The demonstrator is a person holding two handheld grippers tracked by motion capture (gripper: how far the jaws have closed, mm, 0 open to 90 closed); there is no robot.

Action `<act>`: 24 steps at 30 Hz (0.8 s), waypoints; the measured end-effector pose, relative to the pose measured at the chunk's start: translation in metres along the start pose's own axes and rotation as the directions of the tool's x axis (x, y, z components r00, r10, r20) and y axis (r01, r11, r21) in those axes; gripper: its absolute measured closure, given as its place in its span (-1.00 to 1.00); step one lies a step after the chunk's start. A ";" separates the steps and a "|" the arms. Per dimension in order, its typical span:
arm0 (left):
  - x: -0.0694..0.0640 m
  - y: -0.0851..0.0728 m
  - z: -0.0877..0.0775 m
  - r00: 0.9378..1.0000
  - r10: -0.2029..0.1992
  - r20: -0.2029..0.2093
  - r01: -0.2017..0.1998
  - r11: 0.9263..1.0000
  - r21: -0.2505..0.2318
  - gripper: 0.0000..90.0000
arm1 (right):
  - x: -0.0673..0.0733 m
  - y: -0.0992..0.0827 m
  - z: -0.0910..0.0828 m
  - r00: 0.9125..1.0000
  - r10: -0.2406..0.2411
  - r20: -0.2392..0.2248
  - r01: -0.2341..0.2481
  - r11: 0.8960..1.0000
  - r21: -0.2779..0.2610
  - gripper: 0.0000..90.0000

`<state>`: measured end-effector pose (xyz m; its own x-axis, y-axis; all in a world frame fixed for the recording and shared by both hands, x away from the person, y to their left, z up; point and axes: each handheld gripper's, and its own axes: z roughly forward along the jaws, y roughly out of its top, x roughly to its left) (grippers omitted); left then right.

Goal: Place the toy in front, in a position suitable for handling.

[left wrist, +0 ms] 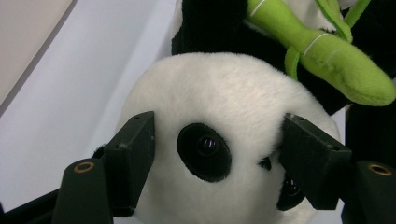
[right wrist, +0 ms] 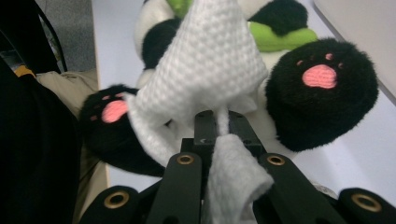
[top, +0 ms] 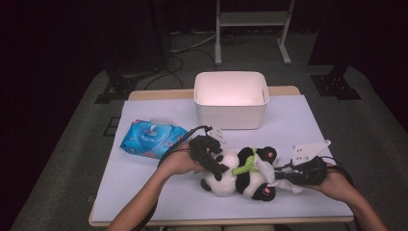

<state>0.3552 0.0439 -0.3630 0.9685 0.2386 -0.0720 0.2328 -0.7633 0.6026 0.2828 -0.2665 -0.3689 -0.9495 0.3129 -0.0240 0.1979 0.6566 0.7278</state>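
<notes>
Black-and-white plush panda [top: 239, 175] hugging green bamboo [top: 246, 165].

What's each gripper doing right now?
Left gripper: jaws clamped on the panda's head.
Right gripper: shut on the white cloth.

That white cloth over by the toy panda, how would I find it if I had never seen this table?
Start at the white bin at the table's far edge and come toward the near edge to the plush panda lying on its back. The white cloth drapes over its belly between the pink-soled feet, pinched by the right gripper; unlike the fluffy fur, it shows a woven texture.
</notes>
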 end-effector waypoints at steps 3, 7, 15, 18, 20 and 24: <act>0.000 0.001 0.001 1.000 -0.001 -0.002 0.001 1.000 0.001 -0.35 | 0.008 0.005 -0.003 0.999 -0.033 0.005 0.033 0.999 0.006 0.84; -0.003 0.002 0.000 1.000 0.013 -0.010 -0.013 1.000 0.011 -0.35 | 0.017 0.016 0.005 0.997 -0.079 -0.017 0.080 0.997 0.024 0.84; -0.004 0.003 0.001 1.000 0.011 -0.016 -0.010 1.000 0.008 -0.35 | 0.020 0.039 0.030 0.989 -0.137 -0.047 0.139 0.989 0.046 0.83; -0.004 0.002 0.001 1.000 0.016 -0.017 -0.015 1.000 0.008 -0.35 | 0.021 0.046 0.034 0.988 -0.148 -0.051 0.150 0.988 0.029 0.82; -0.004 0.002 0.000 1.000 0.015 -0.016 -0.015 1.000 0.009 -0.35 | 0.025 0.051 0.037 0.985 -0.168 -0.043 0.170 0.985 0.027 0.78; -0.005 0.002 0.001 1.000 0.012 -0.020 -0.012 1.000 0.002 -0.35 | 0.027 0.057 0.041 0.982 -0.190 -0.025 0.190 0.981 0.032 0.67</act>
<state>0.3510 0.0408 -0.3624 0.9692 0.2414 -0.0495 0.2218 -0.7671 0.6019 0.2782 -0.1920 -0.3560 -0.9755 0.1657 -0.1447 0.0213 0.7258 0.6876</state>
